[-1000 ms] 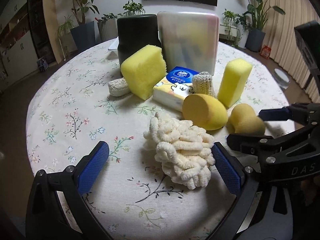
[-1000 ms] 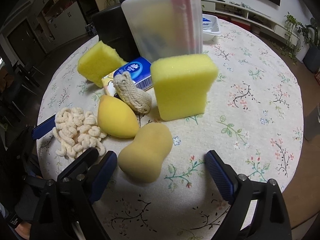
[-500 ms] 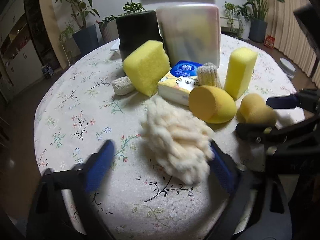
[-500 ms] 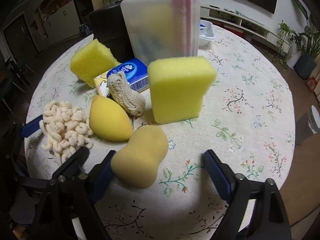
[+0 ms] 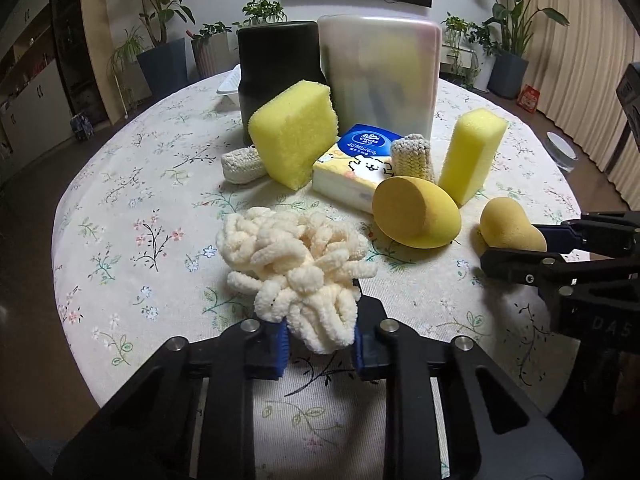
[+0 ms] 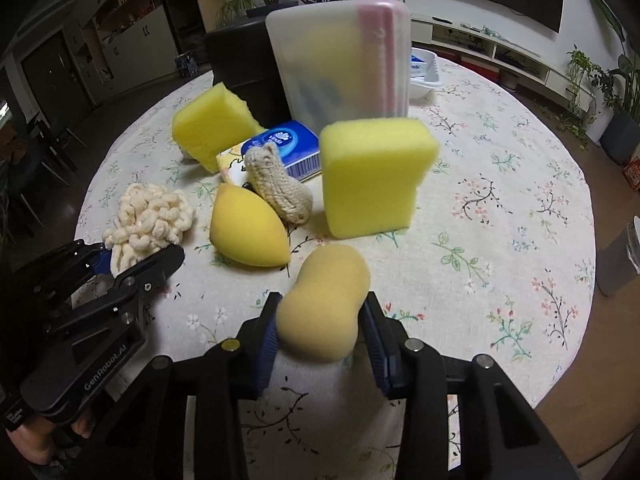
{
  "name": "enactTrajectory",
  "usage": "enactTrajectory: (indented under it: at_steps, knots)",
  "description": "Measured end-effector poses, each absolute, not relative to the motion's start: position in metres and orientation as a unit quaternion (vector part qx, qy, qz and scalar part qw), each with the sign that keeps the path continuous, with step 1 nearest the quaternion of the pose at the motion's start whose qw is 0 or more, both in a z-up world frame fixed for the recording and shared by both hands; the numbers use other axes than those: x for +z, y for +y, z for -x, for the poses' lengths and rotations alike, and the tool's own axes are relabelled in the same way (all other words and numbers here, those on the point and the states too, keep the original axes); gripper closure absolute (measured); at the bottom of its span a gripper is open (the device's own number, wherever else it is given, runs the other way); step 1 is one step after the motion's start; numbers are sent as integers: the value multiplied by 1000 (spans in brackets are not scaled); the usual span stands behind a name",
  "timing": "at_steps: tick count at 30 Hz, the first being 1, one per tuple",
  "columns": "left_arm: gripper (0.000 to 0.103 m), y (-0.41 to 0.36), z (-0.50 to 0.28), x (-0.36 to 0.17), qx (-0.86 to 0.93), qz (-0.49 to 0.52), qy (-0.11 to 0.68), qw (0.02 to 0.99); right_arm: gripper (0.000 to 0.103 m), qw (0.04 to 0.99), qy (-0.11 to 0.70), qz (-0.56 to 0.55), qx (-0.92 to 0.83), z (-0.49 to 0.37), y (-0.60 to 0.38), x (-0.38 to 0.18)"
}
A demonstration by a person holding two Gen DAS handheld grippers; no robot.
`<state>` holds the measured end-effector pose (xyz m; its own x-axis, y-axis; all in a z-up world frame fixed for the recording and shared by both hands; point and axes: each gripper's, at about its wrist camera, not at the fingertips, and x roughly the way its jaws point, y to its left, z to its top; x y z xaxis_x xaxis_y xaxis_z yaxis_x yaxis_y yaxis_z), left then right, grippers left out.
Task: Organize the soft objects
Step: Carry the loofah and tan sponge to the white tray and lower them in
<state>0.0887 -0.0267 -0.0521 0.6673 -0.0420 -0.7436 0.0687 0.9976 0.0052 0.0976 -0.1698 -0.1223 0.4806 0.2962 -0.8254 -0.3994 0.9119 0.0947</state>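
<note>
Chenille scrunchie (image 5: 298, 268) sits squeezed in our left gripper (image 5: 320, 344), gourd-shaped sponge (image 6: 326, 300) in our right gripper (image 6: 320, 344), jaws having just closed; every other soft piece beyond them awaits sorting, by our judgement

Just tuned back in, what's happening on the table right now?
A person is working two handheld grippers at once. The left gripper has just closed its jaws on the fluffy cream scrunchie; the right gripper has just closed on the tan peanut-shaped sponge. Both items still sit on the floral tablecloth. The yellow sponges, the tissue pack and the knitted pieces remain untouched.
</note>
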Motion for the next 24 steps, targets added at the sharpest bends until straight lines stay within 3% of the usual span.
enactTrajectory:
  at_steps: [24]
  knots:
    - [84,50,-81,-3,-19,47,406,912,66,872,462,24,162,-87,-267,-75]
